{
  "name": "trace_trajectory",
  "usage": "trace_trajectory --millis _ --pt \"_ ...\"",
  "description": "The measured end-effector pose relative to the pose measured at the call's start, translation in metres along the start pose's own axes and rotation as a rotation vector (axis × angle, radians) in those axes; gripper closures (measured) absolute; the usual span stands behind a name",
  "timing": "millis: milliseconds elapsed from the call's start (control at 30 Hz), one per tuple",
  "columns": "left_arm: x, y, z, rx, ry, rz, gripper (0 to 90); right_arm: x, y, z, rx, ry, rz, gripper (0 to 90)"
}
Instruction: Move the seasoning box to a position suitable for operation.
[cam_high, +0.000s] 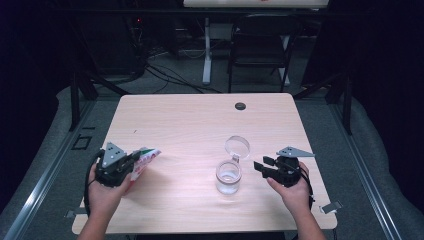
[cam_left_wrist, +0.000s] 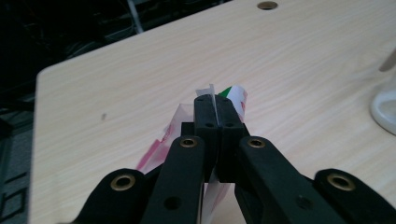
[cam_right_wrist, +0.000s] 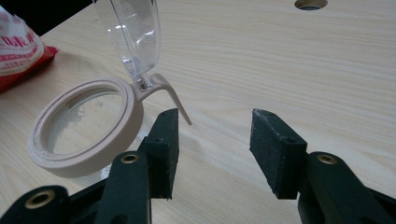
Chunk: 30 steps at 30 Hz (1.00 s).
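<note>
From the high view, the left tool is clamped shut on a red, white and green packet, carried just above the wooden surface well to the left of the glass jar, and that jar stands with its hinged lid flipped open behind it. The right tool waits just right of the jar, jaws spread and empty, the hand under it resting low near the front edge. This looks like the carry step: packet picked up, contents presumably bound for the jar. In the left gripper view, the two black jaws meet flat on a thin edge of the packet, the rest of the bag drooping below them, the tool aimed nearly level across the surface. In the right gripper view, the pads stand wide apart with bare wood between them, the jar's beige rim just beside the left pad. Next, I'd judge, the packet must travel over to the jar's mouth while the right tool steadies the jar or catches the packet's free edge.
</note>
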<state>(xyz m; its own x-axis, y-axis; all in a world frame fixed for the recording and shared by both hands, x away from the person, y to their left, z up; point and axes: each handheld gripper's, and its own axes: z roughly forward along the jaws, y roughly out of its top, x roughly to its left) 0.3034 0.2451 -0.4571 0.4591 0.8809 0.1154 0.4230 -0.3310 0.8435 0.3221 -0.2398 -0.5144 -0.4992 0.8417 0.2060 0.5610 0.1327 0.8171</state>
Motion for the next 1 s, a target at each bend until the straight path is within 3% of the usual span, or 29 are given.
trace_trajectory --millis 233,533,767,1000 --pt "0.022 0.013 -0.013 -0.043 0.060 -0.024 90.0 0.000 0.000 0.001 0.003 -0.002 -0.005 52.1" --pt "0.042 0.039 -0.024 -0.077 0.115 -0.010 90.0 0.000 0.000 0.001 -0.002 0.002 0.003 52.3" --pt "0.036 0.049 -0.027 -0.091 0.102 0.011 90.0 0.000 0.001 -0.001 -0.007 0.013 -0.006 54.3" --pt "0.023 0.057 -0.023 -0.110 0.052 0.027 90.0 0.001 0.002 -0.002 -0.029 0.011 -0.013 55.4"
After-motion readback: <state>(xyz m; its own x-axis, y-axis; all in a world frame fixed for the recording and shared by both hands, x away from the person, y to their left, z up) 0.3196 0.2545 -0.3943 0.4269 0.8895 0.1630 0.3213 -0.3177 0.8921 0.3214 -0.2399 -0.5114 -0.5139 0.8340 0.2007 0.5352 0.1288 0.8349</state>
